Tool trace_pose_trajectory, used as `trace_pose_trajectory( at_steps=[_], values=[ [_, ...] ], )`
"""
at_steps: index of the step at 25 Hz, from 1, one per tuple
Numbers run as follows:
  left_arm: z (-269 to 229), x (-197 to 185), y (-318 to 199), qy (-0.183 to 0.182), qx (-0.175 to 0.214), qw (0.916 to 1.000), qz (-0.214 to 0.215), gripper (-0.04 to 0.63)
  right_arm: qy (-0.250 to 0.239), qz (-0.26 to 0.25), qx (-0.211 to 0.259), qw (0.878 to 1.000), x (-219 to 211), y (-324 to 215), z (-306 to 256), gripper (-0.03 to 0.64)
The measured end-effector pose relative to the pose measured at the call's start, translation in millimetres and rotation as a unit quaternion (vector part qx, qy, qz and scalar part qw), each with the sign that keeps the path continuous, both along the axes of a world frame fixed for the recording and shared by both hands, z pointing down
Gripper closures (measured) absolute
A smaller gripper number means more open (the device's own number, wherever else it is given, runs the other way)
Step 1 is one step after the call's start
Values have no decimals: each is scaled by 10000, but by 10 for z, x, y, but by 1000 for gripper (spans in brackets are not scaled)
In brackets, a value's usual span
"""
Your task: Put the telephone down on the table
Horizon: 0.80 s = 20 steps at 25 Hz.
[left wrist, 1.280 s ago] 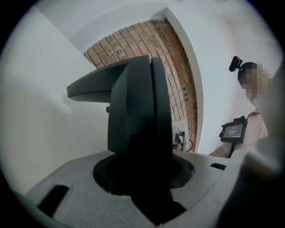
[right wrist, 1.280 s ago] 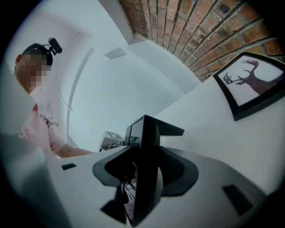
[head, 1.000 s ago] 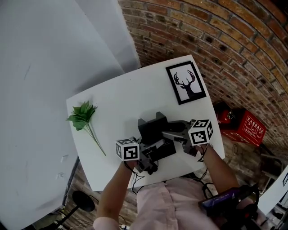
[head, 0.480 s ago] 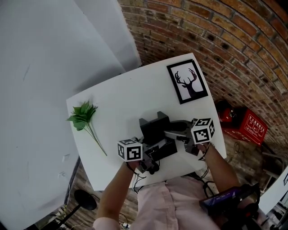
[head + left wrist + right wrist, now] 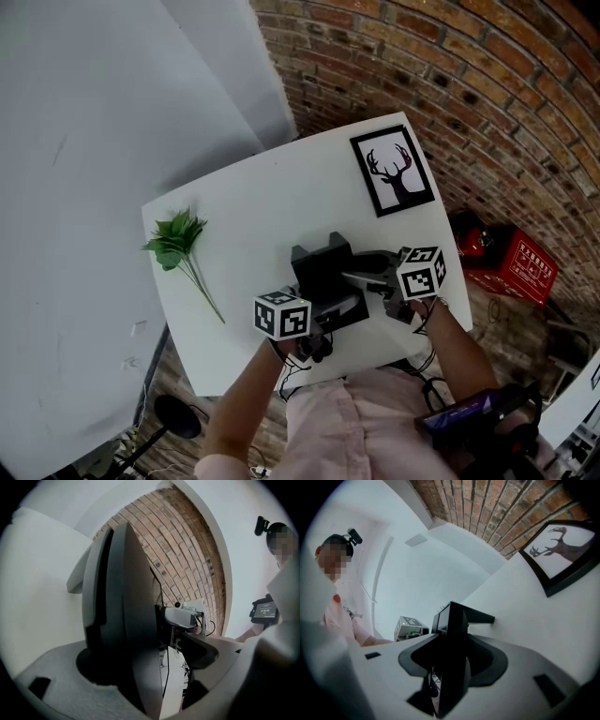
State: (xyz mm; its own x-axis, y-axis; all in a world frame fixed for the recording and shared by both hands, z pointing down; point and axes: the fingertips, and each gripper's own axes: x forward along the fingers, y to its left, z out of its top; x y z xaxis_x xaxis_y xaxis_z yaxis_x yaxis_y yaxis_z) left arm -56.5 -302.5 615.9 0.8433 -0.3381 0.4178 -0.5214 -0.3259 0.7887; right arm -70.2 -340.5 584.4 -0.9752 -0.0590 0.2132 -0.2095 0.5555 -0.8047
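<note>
The black telephone (image 5: 319,267) stands on the white table (image 5: 244,206) near its front edge. Its long dark handset (image 5: 342,312) lies in front of the base. My left gripper (image 5: 322,326) reaches it from the left. In the left gripper view the handset (image 5: 122,620) fills the space between the jaws of that gripper (image 5: 147,658). These jaws have just been opening, and a strip of table shows between the handset and the right-hand jaw. My right gripper (image 5: 364,279) comes in from the right. It (image 5: 452,660) is shut on a black edge of the telephone (image 5: 452,625).
A green leafy sprig (image 5: 175,242) lies at the table's left side. A framed deer picture (image 5: 394,172) lies at the far right corner. A brick wall runs behind the table, and a red crate (image 5: 511,262) sits on the floor to the right.
The left gripper's marker cube has shifted a little to the right and tilted. Its jaws have come off the handset. The right gripper and the telephone have stayed where they were.
</note>
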Motion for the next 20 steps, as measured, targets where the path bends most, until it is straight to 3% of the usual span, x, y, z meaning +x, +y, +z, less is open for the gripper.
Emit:
trace_pose_trajectory(
  at_steps=[3,8,13,15,20],
  values=[
    [33,-77,-16,-184,-22,9997,-187,163,18,13,35,10000,-21,6,4,440],
    [54,-343,-59,-894,281,9951,-316,155,22,43,44,10000,-24,-2,6,442],
    [-3,-576,44,-941,254,9931,-653,144,211,118,109,9996,-50,10,-1,430],
    [-90,-666,97,-928,289,9917,-847,143,423,156,303,9985,-71,-14,-32,382],
    [-518,-967,114,-1002,876,9807,-1435,143,828,704,703,9916,56,-146,-177,303]
  ],
)
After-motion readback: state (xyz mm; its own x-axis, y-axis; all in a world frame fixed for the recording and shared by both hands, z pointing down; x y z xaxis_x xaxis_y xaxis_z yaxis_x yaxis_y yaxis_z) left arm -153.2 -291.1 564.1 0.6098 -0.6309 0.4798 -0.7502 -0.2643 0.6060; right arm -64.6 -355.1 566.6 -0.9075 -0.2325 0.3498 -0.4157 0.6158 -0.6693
